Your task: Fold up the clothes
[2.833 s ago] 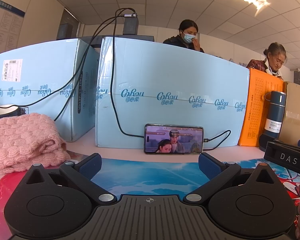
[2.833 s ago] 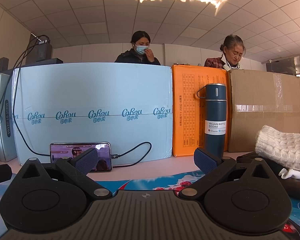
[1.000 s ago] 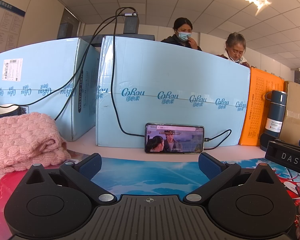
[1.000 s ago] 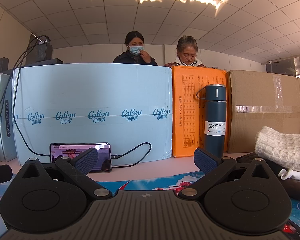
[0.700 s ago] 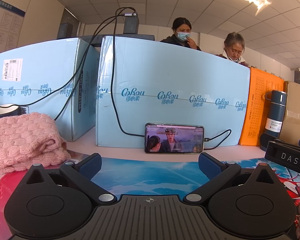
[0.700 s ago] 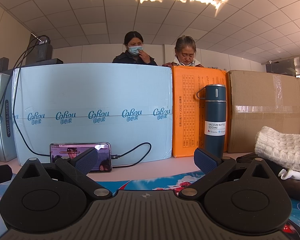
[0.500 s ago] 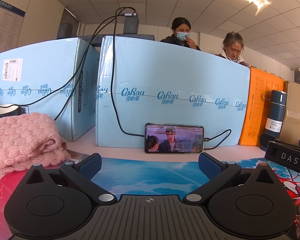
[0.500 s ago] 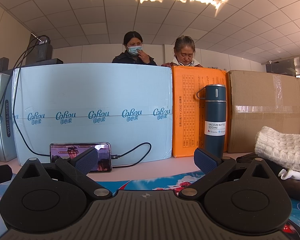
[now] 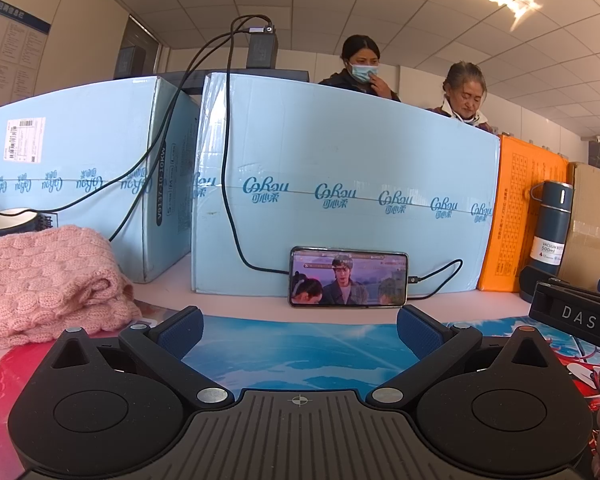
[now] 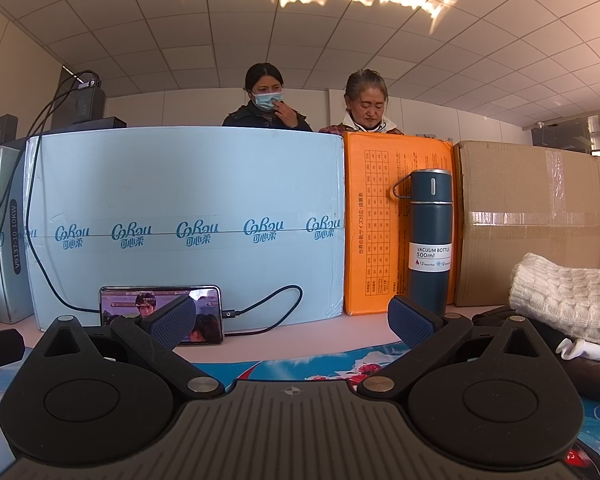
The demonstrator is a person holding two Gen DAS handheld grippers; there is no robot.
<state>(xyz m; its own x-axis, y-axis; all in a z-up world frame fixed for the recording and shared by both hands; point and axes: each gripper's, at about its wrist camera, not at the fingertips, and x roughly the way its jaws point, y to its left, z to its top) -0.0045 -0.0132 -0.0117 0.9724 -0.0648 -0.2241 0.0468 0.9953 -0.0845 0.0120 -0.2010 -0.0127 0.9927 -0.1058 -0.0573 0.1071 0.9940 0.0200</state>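
A folded pink knit garment [image 9: 40, 280] lies on the table at the far left in the left wrist view. A white knit garment [image 10: 568, 300] lies on a heap of dark clothes [image 10: 588, 364] at the right in the right wrist view. My left gripper [image 9: 300, 330] is open and empty, low over the printed mat [image 9: 292, 356], right of the pink garment. My right gripper [image 10: 292, 322] is open and empty, left of the white garment. Neither touches any cloth.
Light blue cartons [image 9: 340, 200], an orange box [image 10: 396, 220] and a brown carton [image 10: 540, 220] wall the back of the table. A phone [image 9: 348, 276] on a cable leans on the blue carton. A blue vacuum bottle [image 10: 430, 240] stands by the orange box. Two people stand behind.
Neither gripper has moved. The older woman behind the boxes has walked left to stand beside the masked woman. The phone video plays on.
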